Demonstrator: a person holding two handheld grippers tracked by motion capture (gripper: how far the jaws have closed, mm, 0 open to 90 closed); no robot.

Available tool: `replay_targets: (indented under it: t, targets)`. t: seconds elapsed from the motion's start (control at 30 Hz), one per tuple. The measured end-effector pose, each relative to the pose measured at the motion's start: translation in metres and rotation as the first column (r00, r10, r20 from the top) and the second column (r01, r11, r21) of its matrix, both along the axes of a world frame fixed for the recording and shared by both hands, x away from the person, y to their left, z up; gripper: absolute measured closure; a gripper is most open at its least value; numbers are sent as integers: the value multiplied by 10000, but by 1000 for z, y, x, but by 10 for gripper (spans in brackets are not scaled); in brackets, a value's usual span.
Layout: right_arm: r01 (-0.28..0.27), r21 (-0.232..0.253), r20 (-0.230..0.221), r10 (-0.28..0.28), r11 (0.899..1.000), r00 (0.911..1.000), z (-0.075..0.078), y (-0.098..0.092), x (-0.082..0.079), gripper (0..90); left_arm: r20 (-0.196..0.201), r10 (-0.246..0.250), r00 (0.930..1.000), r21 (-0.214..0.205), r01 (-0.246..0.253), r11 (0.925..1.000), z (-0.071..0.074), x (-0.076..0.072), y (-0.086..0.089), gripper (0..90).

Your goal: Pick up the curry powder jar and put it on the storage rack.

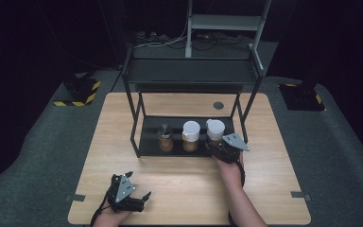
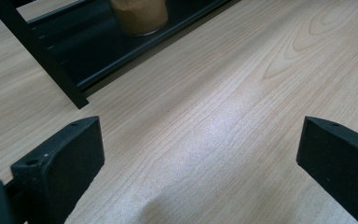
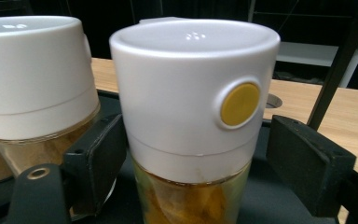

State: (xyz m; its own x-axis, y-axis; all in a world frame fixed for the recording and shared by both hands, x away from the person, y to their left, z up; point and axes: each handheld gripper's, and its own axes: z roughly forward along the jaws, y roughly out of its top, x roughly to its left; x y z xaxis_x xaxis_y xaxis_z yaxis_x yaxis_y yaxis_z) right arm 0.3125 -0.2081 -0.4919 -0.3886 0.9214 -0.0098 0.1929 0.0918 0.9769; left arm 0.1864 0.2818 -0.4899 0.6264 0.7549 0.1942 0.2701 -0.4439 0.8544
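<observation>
right gripper (image 3: 196, 154) view reveals jar (image 3: 193, 116) with yellow button (image 3: 240, 103).

No readable text in any view.

No labels, brands or numbers on the three jars (image 1: 189, 136) or the black rack (image 1: 191, 75). Nearest things to a sign: black-and-yellow hazard stripes on the floor blocks, far left (image 1: 77, 92) and far right (image 1: 302, 97). The right jar's white cap (image 3: 193, 88) has a plain yellow dot (image 3: 239, 104), no lettering.
</observation>
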Motion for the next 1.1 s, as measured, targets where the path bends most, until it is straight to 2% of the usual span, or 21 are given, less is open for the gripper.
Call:
replay_targets:
  t: [0.33, 0.67, 1.1]
  targets:
    - [29, 35, 22, -30, 10000, 10000, 3, -2, -7, 120, -9, 0, 10000, 59, 0, 10000, 0, 0, -1, 11]
    - [-211, 38, 87, 210, 9998, 9997, 7, -4, -10, 77, -6, -4, 10000, 79, 4, 10000, 0, 0, -1, 12]
    - [-587, 38, 333, 585, 9983, 9977, 19, -7, -25, 4, -23, -10, 10000, 124, 10, 9999, 1, 0, -2, 11]
